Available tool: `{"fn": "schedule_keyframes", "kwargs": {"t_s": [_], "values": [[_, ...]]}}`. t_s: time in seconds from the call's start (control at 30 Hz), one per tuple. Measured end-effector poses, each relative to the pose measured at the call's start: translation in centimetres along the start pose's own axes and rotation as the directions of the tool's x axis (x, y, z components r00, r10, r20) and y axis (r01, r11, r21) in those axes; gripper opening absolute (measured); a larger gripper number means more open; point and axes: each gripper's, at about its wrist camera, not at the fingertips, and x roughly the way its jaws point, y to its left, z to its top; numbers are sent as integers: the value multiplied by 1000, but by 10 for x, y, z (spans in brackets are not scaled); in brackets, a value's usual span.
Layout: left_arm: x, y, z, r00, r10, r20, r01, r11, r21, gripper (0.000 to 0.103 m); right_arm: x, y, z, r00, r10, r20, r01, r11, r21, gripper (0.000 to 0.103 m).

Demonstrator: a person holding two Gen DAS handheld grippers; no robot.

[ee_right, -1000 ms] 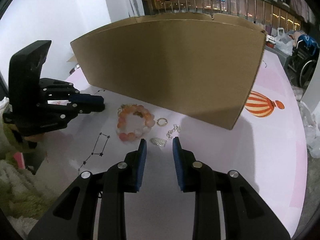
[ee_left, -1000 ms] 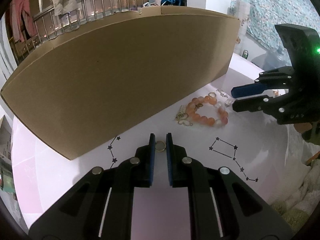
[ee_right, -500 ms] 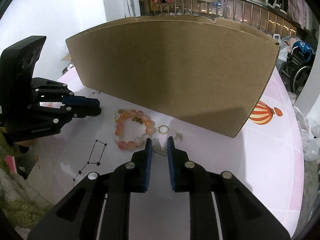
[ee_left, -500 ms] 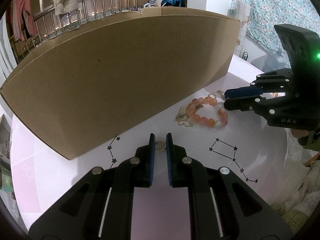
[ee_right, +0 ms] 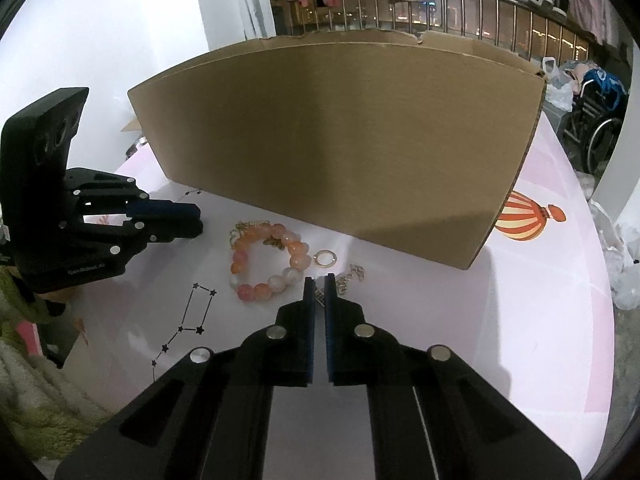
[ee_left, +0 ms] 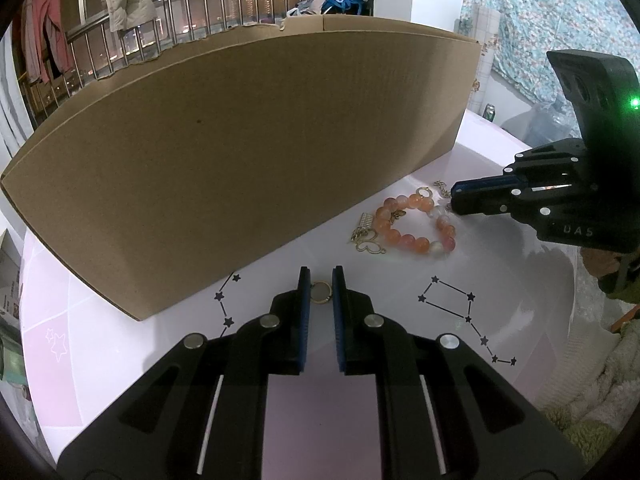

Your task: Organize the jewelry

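The right hand-held gripper has drawn its jaws in from a wide gap a second ago to a near-closed pinch, and between the pads sits a small silvery clip, of which only a sliver shows; the pads appear to press on it, though the piece is too small and too hidden to be sure how firmly. The hand itself has barely shifted, so the closing is the whole change. The left hand-held gripper is as it was: jaws narrow, clasped on a gold ring that still rests on the desk, near the lower corner of the cardboard box. The bead bracelet lies untouched in the middle of the desk in front of the box wall, with a gold butterfly charm touching it on one side and a second ring and a short chain just beside it on the other. In my judgement both grippers now hold a piece, so lifting can follow. The box's inside is hidden, so where the pieces belong cannot be told.
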Motion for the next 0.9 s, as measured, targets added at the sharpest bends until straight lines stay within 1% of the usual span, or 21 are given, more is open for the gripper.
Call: {"fn": "schedule_keyframes", "kwargs": {"t_s": [0.13,0.33,0.37,0.4,0.5,0.6,0.7,0.77,0.83,0.9], "values": [[-1,2,0,1000,-1,1,1,1000,1,10,-5,1,1,1000,15,-8,-15,1000,15,5],[-2,3,0,1000,-1,2,1,1000,1,10,-7,-4,0,999,-2,-32,4,996,88,7],[-2,3,0,1000,-1,2,1,1000,1,10,-6,-4,0,999,-15,-34,18,995,97,9],[-2,3,0,1000,-1,3,1,1000,1,10,-4,-3,-1,999,-26,-36,30,994,103,15],[-2,3,0,1000,-2,2,2,1000,0,10,-3,-1,0,999,-40,-20,42,994,104,20],[-2,3,1,1000,-1,2,1,1000,1,10,0,3,1,998,-64,-8,65,994,92,20],[-2,3,1,1000,-1,3,1,1000,0,10,1,11,0,995,-102,-1,102,994,34,20],[-2,3,0,1000,-1,3,1,1000,1,10,2,13,0,995,-103,-6,103,994,19,18],[-2,3,0,1000,-1,3,1,1000,0,10,2,13,1,996,-93,-18,93,996,11,14],[-2,3,1,1000,0,3,0,1000,0,10,3,14,3,996,-81,-36,81,997,4,6]]}}
